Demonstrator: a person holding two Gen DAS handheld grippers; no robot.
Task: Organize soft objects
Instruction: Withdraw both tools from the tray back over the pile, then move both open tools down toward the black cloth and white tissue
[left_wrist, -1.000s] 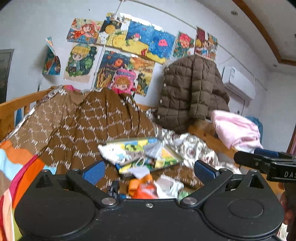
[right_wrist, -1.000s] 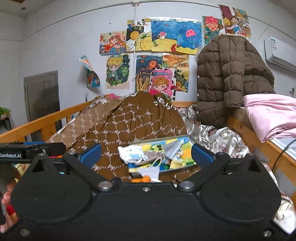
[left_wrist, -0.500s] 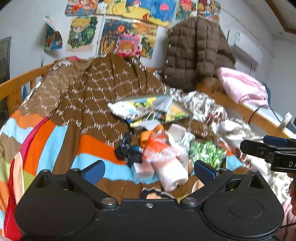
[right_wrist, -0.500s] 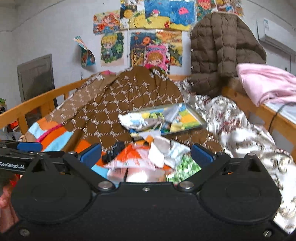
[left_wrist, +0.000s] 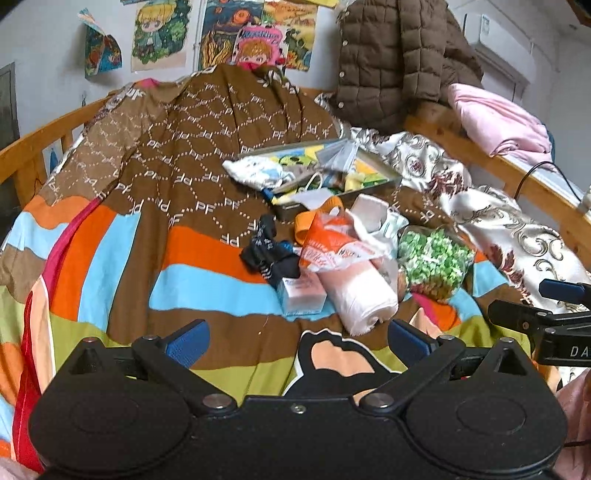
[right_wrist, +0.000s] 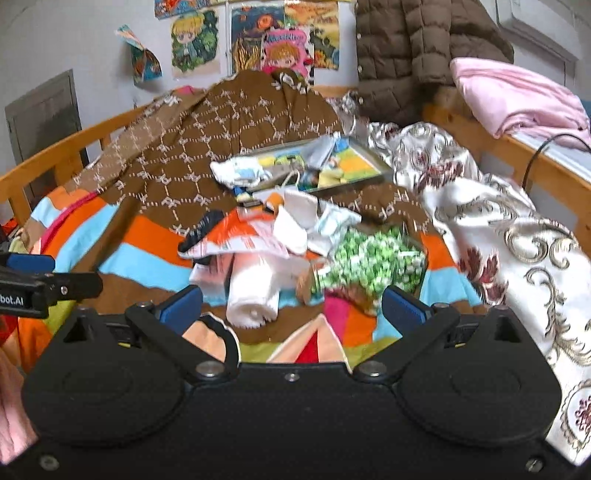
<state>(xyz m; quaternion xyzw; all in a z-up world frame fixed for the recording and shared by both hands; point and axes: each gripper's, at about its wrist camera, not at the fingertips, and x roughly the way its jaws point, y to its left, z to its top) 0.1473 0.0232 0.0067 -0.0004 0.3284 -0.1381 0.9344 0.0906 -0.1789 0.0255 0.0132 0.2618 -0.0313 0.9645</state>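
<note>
A heap of soft things lies on the striped blanket (left_wrist: 207, 280): a rolled white towel (left_wrist: 358, 291), an orange-and-white plastic bag (left_wrist: 328, 247), dark socks (left_wrist: 269, 254), a small white pack (left_wrist: 301, 295) and a green-and-white bag (left_wrist: 434, 258). Behind it stands a colourful tray (left_wrist: 376, 166) holding white cloth and small items. My left gripper (left_wrist: 297, 338) is open and empty, just short of the towel. My right gripper (right_wrist: 291, 306) is open and empty, near the towel (right_wrist: 255, 291) and the green bag (right_wrist: 373, 254).
A brown patterned quilt (left_wrist: 207, 122) is heaped at the back. A white floral cover (right_wrist: 498, 229) lies to the right. Wooden bed rails (left_wrist: 40, 144) run along both sides. A brown jacket (left_wrist: 399, 59) and pink bedding (left_wrist: 498, 122) sit at the back right.
Both grippers have tilted down and moved forward, so the heap of soft things on the blanket has come into full view and closer. Both stay open.
</note>
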